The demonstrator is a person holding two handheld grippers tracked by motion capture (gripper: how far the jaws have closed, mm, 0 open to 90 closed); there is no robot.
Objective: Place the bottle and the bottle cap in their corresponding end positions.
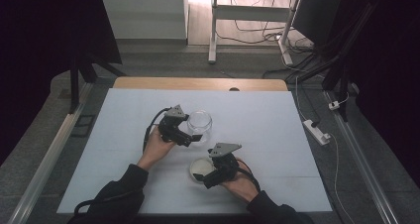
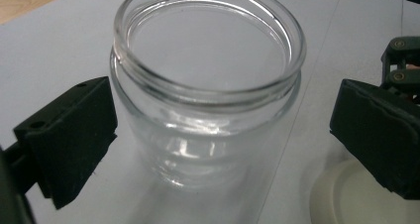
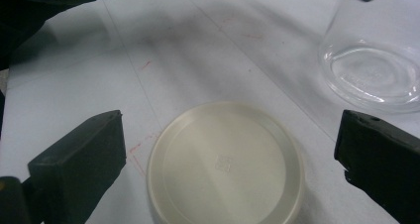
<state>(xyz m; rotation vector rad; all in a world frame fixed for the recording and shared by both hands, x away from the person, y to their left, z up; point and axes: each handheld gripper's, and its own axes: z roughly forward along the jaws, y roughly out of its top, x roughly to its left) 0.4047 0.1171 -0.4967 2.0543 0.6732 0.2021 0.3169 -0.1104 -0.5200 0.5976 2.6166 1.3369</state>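
An empty clear glass jar [image 1: 200,125] stands upright and lidless near the middle of the white table. My left gripper [image 1: 192,136] is open, its jaws on either side of the jar [image 2: 205,92] without touching it. A cream round lid [image 1: 200,168] lies flat in front of the jar. My right gripper [image 1: 209,176] is open, with its jaws on both sides of the lid [image 3: 225,162] and a gap to each. The jar's base [image 3: 371,75] shows at the upper right of the right gripper view. The lid's edge [image 2: 356,196] shows at the lower right of the left gripper view.
The white table top [image 1: 124,135] has bare room left, right and behind the jar. A wooden strip [image 1: 198,83] runs along its far edge. A power strip [image 1: 317,131] and cables lie on the floor to the right.
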